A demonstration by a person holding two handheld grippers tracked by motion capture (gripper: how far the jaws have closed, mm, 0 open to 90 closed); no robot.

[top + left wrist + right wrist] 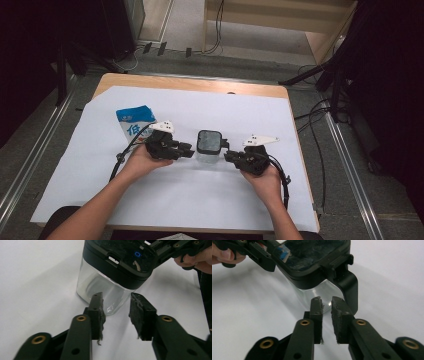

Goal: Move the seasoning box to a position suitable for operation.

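Your clear jar (209, 148) with the black lid sits mid-table between both grippers. Left gripper (115, 305) is spread wide just short of it; right gripper (326, 305) is narrow, holding nothing.

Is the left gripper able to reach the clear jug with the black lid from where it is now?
Probably yes: the left gripper is open, right before the clear jug, with nothing between them.

Two forearms reach forward. The left gripper (189, 150) has its fingers (96, 312) spread apart; the right gripper (227, 156) holds its fingers (339, 315) narrowly parted, pointing toward the left one.
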